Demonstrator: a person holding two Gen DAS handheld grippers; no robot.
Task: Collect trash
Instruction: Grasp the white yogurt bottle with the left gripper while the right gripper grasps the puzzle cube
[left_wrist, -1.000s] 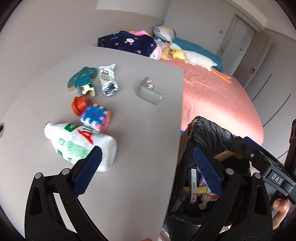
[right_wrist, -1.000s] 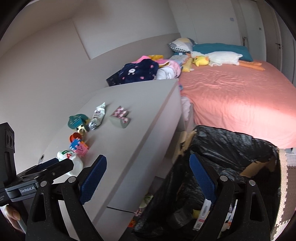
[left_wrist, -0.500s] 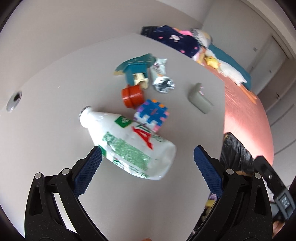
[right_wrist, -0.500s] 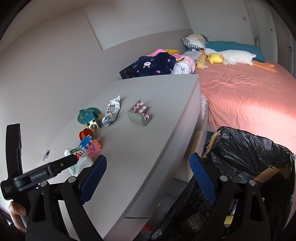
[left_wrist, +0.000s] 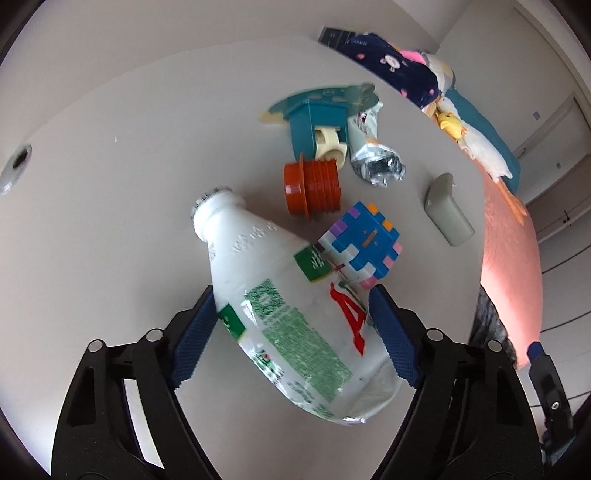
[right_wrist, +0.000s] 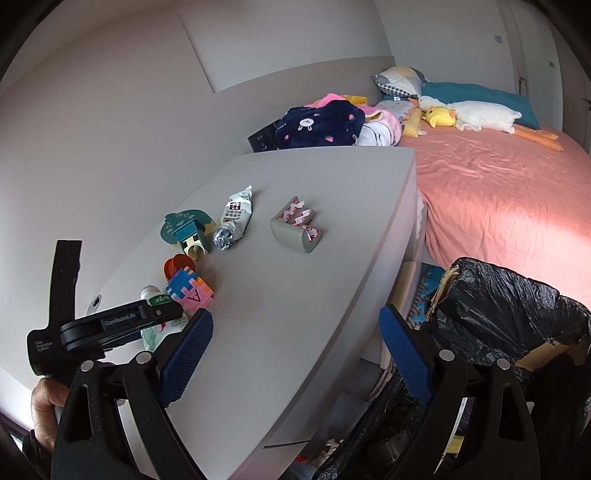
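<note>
On grey tabletop (left_wrist: 110, 192), left to right: left gripper (left_wrist: 291, 336), blue pads touching both flanks of crushed white plastic bottle with green-and-red label (left_wrist: 295, 306); bottle lying flat, long axis diagonal, open neck pointing up-left, away from gripper, crumpled base toward camera. Beside neck: orange ribbed cap (left_wrist: 314, 188), multicoloured block cube (left_wrist: 365, 243) touching bottle. Farther right: right gripper (right_wrist: 295, 354), spread wide, holding nothing, between table edge and black-lined trash bin (right_wrist: 517, 317).

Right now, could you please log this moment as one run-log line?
left gripper: around white bottle, contact unclear | right gripper: open, empty | bin bag: beside table
</note>
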